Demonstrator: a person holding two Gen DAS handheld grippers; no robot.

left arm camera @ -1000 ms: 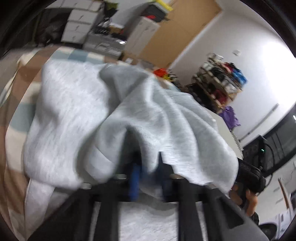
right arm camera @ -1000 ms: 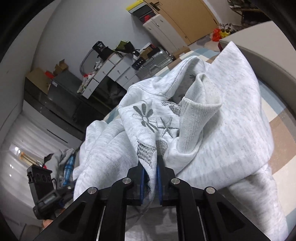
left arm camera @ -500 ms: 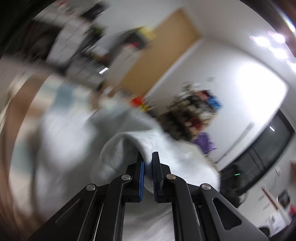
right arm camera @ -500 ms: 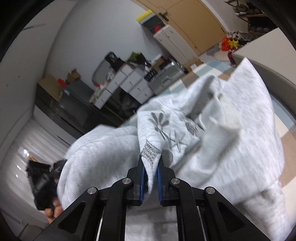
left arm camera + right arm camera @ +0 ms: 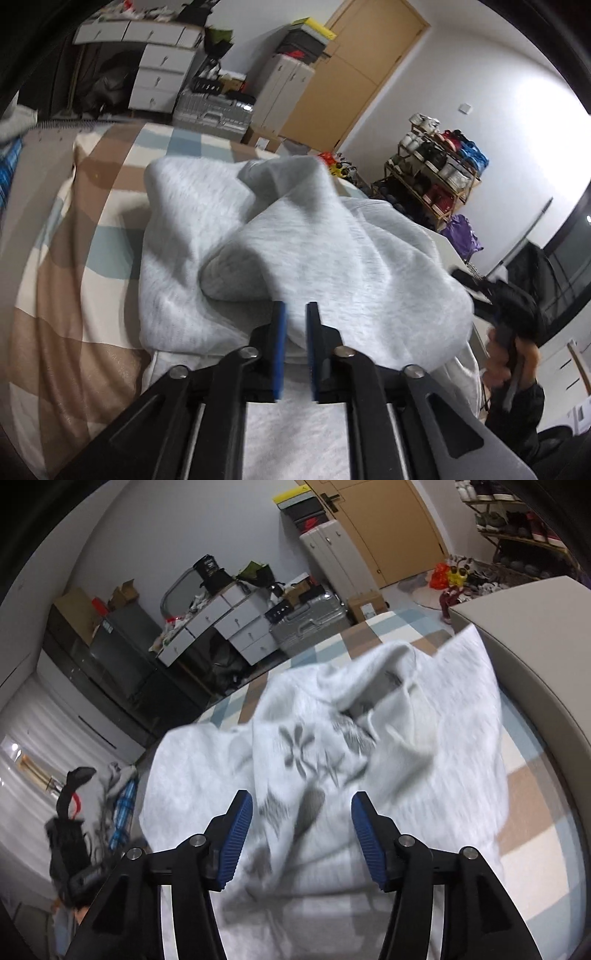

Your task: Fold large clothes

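Left wrist view: the left gripper (image 5: 294, 345), clamped on cloth a second ago, now has its jaws opening, a narrow gap with nothing pinched. The sweater (image 5: 295, 240) lies heaped on the bed (image 5: 55, 295), just beyond the tips.

Right wrist view: the right gripper (image 5: 301, 832) has let go; its jaws are opening wide, the printed fold lying loose below and beyond them.

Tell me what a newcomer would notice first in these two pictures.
First, the rumpled grey sweatshirt heaped on the checked bedspread, its dark flower and star print facing up in the right wrist view. Next, the right hand-held gripper, its blue jaws opening wide above the print, while the left hand-held gripper is opening too, with a narrow gap and no cloth pinched.
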